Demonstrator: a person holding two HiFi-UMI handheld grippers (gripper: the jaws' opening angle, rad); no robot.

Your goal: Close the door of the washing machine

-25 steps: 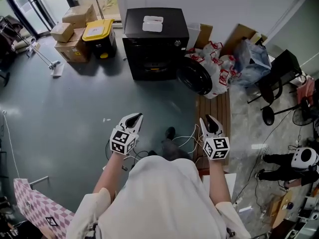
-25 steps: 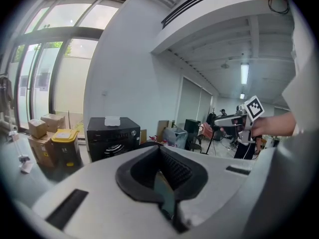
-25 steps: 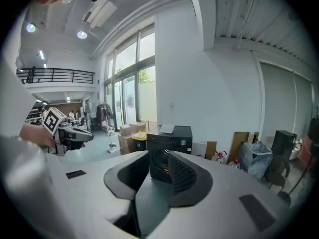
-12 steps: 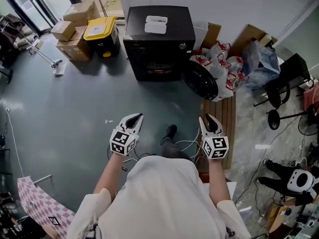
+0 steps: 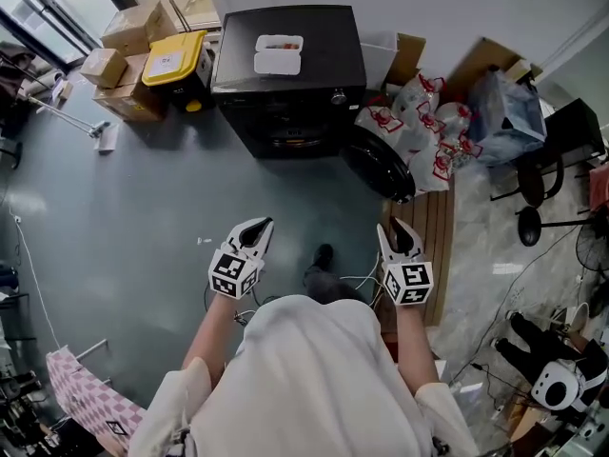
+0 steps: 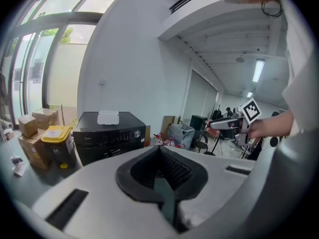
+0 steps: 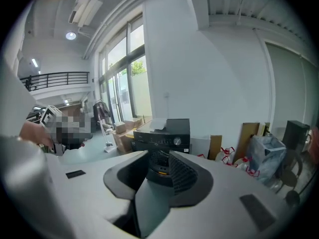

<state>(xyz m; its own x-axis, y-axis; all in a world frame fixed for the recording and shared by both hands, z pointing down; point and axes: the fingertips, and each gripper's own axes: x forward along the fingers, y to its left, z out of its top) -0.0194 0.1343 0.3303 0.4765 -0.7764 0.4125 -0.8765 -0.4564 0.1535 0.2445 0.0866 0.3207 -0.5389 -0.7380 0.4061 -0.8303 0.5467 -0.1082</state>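
washing machine (image 5: 319,69) panel print blurred, unreadable

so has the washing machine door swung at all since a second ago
No. The door still stands open off the same front corner of the washing machine, at the same angle to its front.

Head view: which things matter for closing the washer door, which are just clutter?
Job: black front-loading washing machine, its round black door open, left gripper, right gripper.
Clutter: white tray on the machine, yellow-lidded bin, cardboard boxes, red-and-white bags, black chair.
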